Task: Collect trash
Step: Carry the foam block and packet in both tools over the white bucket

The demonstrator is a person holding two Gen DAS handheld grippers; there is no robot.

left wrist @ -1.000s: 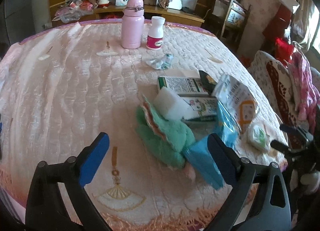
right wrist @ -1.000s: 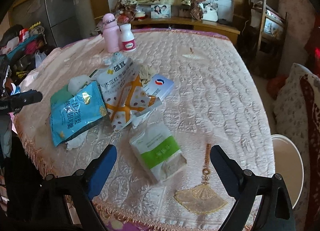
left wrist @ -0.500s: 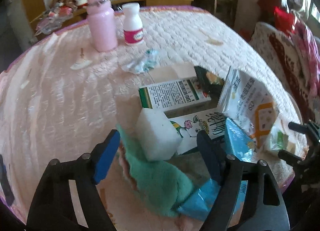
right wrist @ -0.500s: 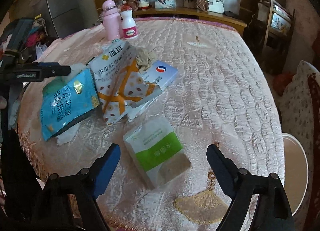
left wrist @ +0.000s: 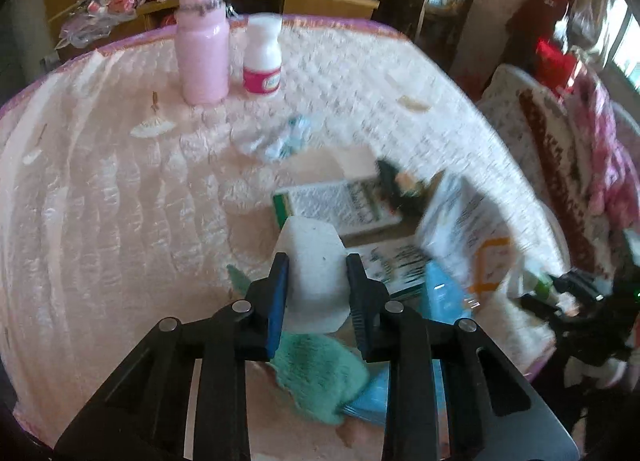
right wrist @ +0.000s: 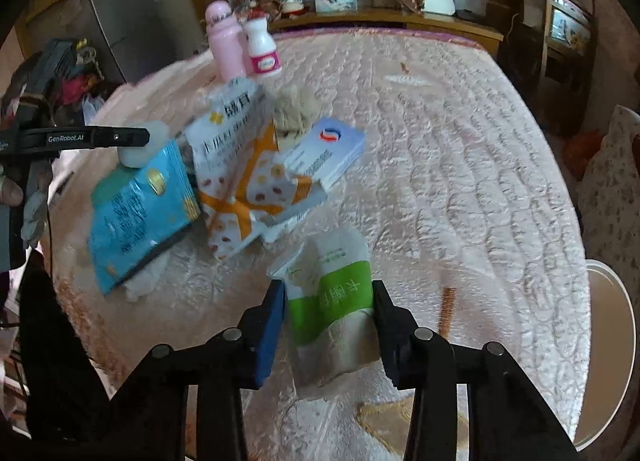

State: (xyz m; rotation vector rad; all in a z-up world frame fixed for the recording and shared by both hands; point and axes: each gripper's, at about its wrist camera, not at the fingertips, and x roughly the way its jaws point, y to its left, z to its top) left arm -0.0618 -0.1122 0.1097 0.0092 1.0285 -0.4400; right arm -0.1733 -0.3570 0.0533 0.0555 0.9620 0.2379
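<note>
A white foam block [left wrist: 310, 245] sits on a green cloth [left wrist: 316, 373] near the table's front edge. My left gripper [left wrist: 316, 273] is closing on the block, and both blue pads press its sides. The right wrist view shows that gripper [right wrist: 120, 137] side-on at the left, with the block [right wrist: 140, 149] at its tip. A green-and-white packet [right wrist: 332, 261] lies on the pink quilted tablecloth [right wrist: 460, 181]. My right gripper [right wrist: 328, 289] is closing on the packet, a pad against each long edge.
A blue snack bag [right wrist: 136, 213], a white-and-orange bag [right wrist: 240, 165], a blue-and-white box [right wrist: 328, 153] and a green-edged carton [left wrist: 332, 205] lie heaped together. A crumpled wrapper [left wrist: 276, 141] lies farther back. A pink bottle [left wrist: 202, 45] and a white bottle [left wrist: 262, 61] stand at the far side. A white stool [right wrist: 612, 341] stands to the right.
My left gripper moved forward over the green cloth and narrowed from wide open onto the white block. My right gripper stayed in place and narrowed onto the green-and-white packet.
</note>
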